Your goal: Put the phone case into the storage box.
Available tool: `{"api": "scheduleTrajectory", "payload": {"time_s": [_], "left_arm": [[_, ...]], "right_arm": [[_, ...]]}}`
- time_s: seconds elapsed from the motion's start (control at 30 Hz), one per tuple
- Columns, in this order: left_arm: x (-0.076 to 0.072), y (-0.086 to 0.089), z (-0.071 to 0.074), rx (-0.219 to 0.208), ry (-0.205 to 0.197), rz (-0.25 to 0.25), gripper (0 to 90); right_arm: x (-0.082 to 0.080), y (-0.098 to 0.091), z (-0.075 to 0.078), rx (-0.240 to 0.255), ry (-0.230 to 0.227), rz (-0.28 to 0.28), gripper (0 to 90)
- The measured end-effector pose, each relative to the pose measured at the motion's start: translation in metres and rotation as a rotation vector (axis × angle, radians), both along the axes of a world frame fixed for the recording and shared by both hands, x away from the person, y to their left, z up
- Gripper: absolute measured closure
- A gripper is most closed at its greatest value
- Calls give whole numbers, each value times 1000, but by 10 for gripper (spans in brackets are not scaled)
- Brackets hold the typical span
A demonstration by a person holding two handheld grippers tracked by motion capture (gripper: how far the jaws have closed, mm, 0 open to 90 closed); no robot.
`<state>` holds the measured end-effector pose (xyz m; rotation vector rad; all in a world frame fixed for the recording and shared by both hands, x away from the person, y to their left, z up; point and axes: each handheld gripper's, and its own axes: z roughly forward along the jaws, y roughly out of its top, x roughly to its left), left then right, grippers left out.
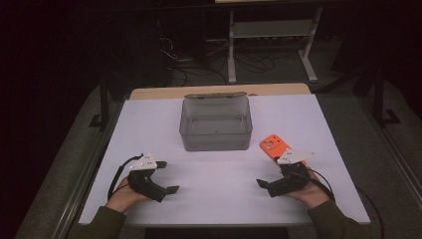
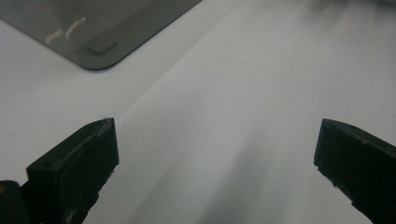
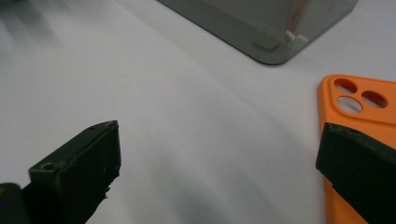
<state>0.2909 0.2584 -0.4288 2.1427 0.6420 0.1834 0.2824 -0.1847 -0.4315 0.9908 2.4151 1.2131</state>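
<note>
A clear grey plastic box (image 1: pixel 215 124) stands empty in the middle of the white table (image 1: pixel 149 124). An orange phone case (image 1: pixel 274 146) lies flat to the right of it, camera holes facing up. My left gripper (image 1: pixel 168 177) rests open at the front left, nothing between its jaws; its own view (image 2: pixel 217 140) looks over bare table toward a corner of the box (image 2: pixel 93 32). My right gripper (image 1: pixel 271 174) is open at the front right, just short of the case. In the right gripper view (image 3: pixel 219 144) the phone case (image 3: pixel 359 105) lies partly behind the right-hand jaw, with the box (image 3: pixel 266 28) beyond.
Bare white table surface lies between the two grippers and in front of the box. A strip of wooden tabletop (image 1: pixel 164 92) shows behind the white sheet. A white shelf frame (image 1: pixel 271 35) and cables (image 1: pixel 189 64) are on the dark floor beyond.
</note>
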Motion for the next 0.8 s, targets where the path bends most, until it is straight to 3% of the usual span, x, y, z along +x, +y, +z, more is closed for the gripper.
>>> {"api": "scheduleTrajectory", "payload": {"time_s": [0.8], "left_arm": [[0,0,-1,1,0,-2,0]], "right_arm": [[14,9,8,-16,2,8,0]]}}
